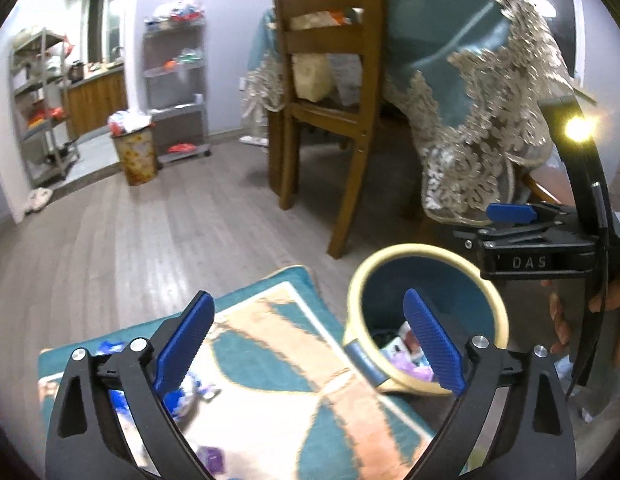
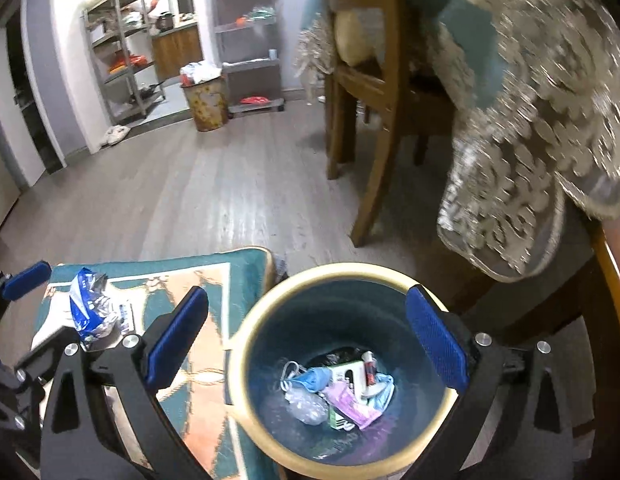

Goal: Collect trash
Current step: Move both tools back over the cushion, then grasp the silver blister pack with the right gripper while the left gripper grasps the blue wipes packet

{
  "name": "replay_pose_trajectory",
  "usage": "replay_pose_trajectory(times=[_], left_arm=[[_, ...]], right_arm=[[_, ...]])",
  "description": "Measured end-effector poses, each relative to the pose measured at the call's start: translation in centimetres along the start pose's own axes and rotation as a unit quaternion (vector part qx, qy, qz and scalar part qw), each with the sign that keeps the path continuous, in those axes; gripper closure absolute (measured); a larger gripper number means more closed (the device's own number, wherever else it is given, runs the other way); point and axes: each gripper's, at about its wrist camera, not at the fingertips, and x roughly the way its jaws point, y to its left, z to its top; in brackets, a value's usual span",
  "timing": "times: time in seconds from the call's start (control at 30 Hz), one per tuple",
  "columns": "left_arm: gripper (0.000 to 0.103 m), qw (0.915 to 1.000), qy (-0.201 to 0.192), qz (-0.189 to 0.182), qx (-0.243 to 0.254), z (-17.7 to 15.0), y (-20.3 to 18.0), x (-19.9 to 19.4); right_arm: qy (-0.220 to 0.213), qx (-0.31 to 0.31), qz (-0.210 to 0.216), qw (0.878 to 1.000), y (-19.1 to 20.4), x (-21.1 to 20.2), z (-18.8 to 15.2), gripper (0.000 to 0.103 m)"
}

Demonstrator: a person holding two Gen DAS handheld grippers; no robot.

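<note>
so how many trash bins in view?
2. Yellow-rimmed bin beside the mat, under the right gripper's jaws; overfilled floral bin by the far shelves. Others may be hidden.

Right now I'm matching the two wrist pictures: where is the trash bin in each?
Left wrist: trash bin lower right, behind the right blue finger.
Right wrist: trash bin bottom centre, seen from above, litter inside.
Shared landmark: patterned rug, left of the bin.
</note>
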Motion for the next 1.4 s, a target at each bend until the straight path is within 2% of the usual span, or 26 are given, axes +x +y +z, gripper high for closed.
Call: replay_pose_trajectory(times=[0.3, 0.47, 0.53, 0.73, 0.87, 1.17, 1.4], left_arm=[[0.007, 0.997, -0.009, 0.074, -0.017, -1.2, 6.4, -3.9], [0.007, 0.9911, -0.008, 0.133, -0.013, -2.7, 10.3, -6.0], [0.007, 0.9887, -0.002, 0.149, -0.015, -3.3, 11.9, -6.5], [0.007, 0.9859, 0.002, 0.151, -0.072, -4.7, 16.8, -7.8], [0.007, 0.9826, 0.012, 0.164, -0.086, -5.6, 18.9, -7.9], [0.007, 0.9771, 0.045, 0.189, -0.086, -7.1, 21.3, -6.8], [0.007, 0.9749, 0.048, 0.193, -0.099, -7.2, 21.9, -6.7]], right_arm=[[-0.026, -0.009, 0.021, 0.999, 4.8, -0.5, 0.6, 0.006], [-0.022, -0.044, 0.031, 0.998, 8.6, 0.2, -0.1, 0.006], [-0.02, -0.06, 0.049, 0.997, 10.4, 0.5, -0.5, 0.006], [-0.022, -0.118, 0.082, 0.989, 15.5, 1.7, -1.9, 0.006], [-0.01, -0.136, 0.098, 0.986, 17.7, 2.8, -2.9, 0.006], [0.056, -0.156, 0.152, 0.974, 21.3, 5.7, -5.1, 0.006], [0.104, -0.187, 0.184, 0.959, 24.0, 8.0, -7.7, 0.006]])
